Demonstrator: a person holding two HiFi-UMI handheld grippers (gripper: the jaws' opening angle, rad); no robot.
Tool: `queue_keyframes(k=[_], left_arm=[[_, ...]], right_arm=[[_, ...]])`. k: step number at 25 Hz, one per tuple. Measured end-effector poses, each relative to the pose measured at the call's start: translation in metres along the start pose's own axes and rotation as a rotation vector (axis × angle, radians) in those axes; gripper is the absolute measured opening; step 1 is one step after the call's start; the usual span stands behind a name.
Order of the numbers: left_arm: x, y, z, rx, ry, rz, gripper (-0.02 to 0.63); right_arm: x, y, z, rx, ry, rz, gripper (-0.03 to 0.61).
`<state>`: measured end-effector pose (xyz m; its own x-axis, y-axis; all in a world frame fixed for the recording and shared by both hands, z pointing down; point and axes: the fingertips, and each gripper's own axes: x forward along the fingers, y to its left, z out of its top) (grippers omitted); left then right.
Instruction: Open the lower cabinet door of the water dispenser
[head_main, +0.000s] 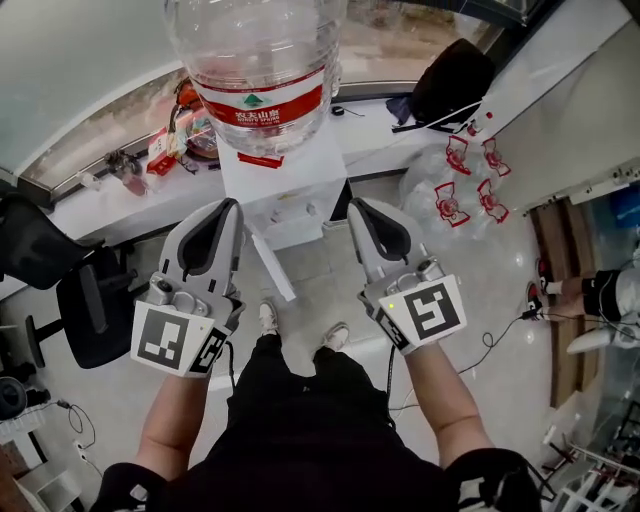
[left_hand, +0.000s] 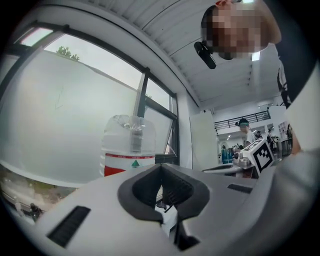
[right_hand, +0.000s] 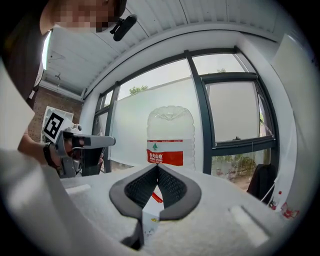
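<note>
Left gripper (head_main: 232, 206): grey-white, fingers pressed together on nothing, level.
Right gripper (head_main: 358, 206): the same, tips together, empty.
White box-shaped water dispenser (head_main: 290, 185): ahead, below both grippers, under clear red-labelled plastic bottle (head_main: 262, 70).
White lower cabinet door (head_main: 272, 265): angled out from dispenser front, between grippers.

I hold my left gripper (head_main: 232, 208) and my right gripper (head_main: 357, 205) out in front of me, side by side. Both point level at the big water bottle (head_main: 262, 70), one toward each side of it. The jaws of each gripper are pressed together, with nothing between them. My left arm (head_main: 170, 425) and right arm (head_main: 450, 400) are bare and stretched forward, a little apart.
</note>
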<state>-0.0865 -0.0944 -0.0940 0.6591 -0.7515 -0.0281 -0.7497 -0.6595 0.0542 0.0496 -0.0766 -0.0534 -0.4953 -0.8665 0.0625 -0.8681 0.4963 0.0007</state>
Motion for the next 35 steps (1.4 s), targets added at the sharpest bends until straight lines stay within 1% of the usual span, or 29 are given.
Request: queue_keyframes(k=[5, 8, 10, 15, 18, 21, 26, 31, 35], left_arm=[[-0.008, 0.011, 0.053, 0.015, -0.085, 0.028, 0.008], [-0.018, 0.013, 0.073, 0.015, -0.136, 0.04, 0.009], [-0.024, 0.014, 0.08, 0.012, -0.162, 0.045, 0.009], [-0.047, 0.026, 0.087, 0.021, -0.181, 0.103, 0.009], [-0.052, 0.036, 0.088, 0.032, -0.188, 0.141, 0.009], [-0.051, 0.041, 0.089, 0.041, -0.197, 0.157, 0.009], [-0.05, 0.051, 0.092, 0.063, -0.213, 0.198, 0.008], [-0.046, 0.056, 0.091, 0.074, -0.211, 0.211, 0.008], [-0.042, 0.062, 0.087, 0.07, -0.204, 0.201, 0.008]], right_arm=[[-0.004, -0.009, 0.031, 0.013, -0.031, -0.017, 0.005], [-0.009, -0.017, 0.046, 0.046, -0.056, -0.034, 0.005], [-0.012, -0.025, 0.057, 0.074, -0.081, -0.046, 0.005], [-0.026, -0.037, 0.073, 0.091, -0.117, -0.076, 0.005], [-0.031, -0.042, 0.077, 0.052, -0.115, -0.094, 0.005], [-0.033, -0.047, 0.078, 0.007, -0.113, -0.129, 0.005], [-0.037, -0.063, 0.082, 0.01, -0.136, -0.199, 0.005], [-0.039, -0.072, 0.083, 0.016, -0.145, -0.229, 0.005], [-0.034, -0.072, 0.082, -0.004, -0.139, -0.229, 0.005]])
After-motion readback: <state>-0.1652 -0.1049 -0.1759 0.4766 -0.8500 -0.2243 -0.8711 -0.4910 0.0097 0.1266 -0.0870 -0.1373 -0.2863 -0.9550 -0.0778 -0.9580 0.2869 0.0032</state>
